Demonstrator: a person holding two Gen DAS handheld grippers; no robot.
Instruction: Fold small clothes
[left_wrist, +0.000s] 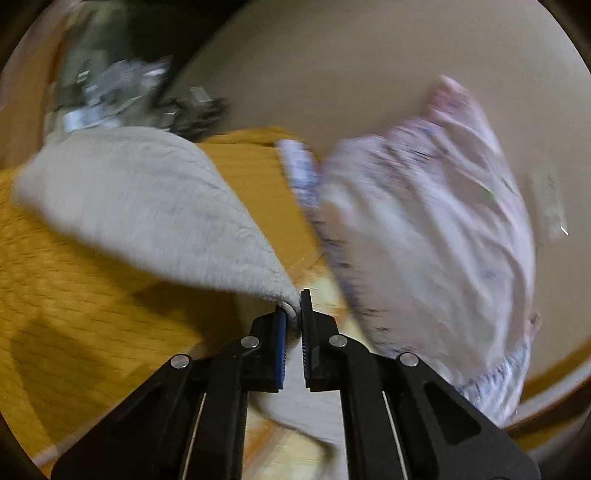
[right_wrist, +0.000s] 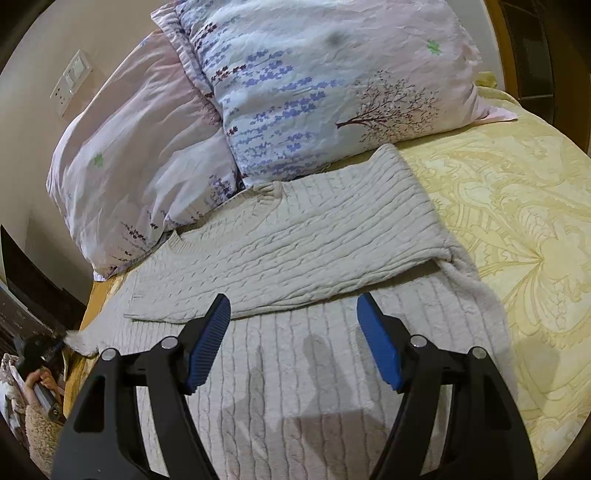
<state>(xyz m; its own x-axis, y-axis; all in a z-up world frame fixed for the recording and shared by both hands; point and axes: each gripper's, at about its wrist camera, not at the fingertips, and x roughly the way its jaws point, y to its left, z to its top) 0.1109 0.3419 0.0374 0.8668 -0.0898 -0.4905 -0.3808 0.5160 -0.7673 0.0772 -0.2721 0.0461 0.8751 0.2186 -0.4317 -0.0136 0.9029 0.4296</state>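
Currently the left hand-held gripper (left_wrist: 293, 314) is clenched on a corner of the grey cable-knit sweater (left_wrist: 147, 206); its blue-padded fingers (left_wrist: 281, 350) have the knit edge pinched between them, and the cloth runs away from the tips up and to the left in a lifted fold. Left wrist view is blurred. Below and left of that gripper, the orange wooden bed edge (left_wrist: 74, 295); ahead and to its right, a pale pink printed pillow (left_wrist: 424, 229); further ahead a beige wall (left_wrist: 351, 66); far ahead-left, dark clutter too smeared to name. The right hand-held gripper (right_wrist: 293, 325) is released: jaws wide apart, blue pads (right_wrist: 207, 343) facing each other with nothing between them, hovering over the sweater's lower body. In the right wrist view the sweater (right_wrist: 295, 243) lies on the bed, spread directly under and ahead of the right gripper. One sleeve is folded across the chest, lying just beyond the fingertips and running from left to upper right. Its cuff end lies near the floral pillow (right_wrist: 314, 92). Neckline sits ahead-left, close to the pink pillow (right_wrist: 140, 155). Right of this gripper, a yellow patterned bedspread (right_wrist: 517, 221), the sweater's right edge lying on it. At far left of the right gripper, the sweater's left corner is pulled off the bed edge toward the other gripper's dark tip (right_wrist: 55, 347), with a person's hand (right_wrist: 42, 380) behind it. Wall switches (right_wrist: 72, 83) on the wall, far ahead-left.
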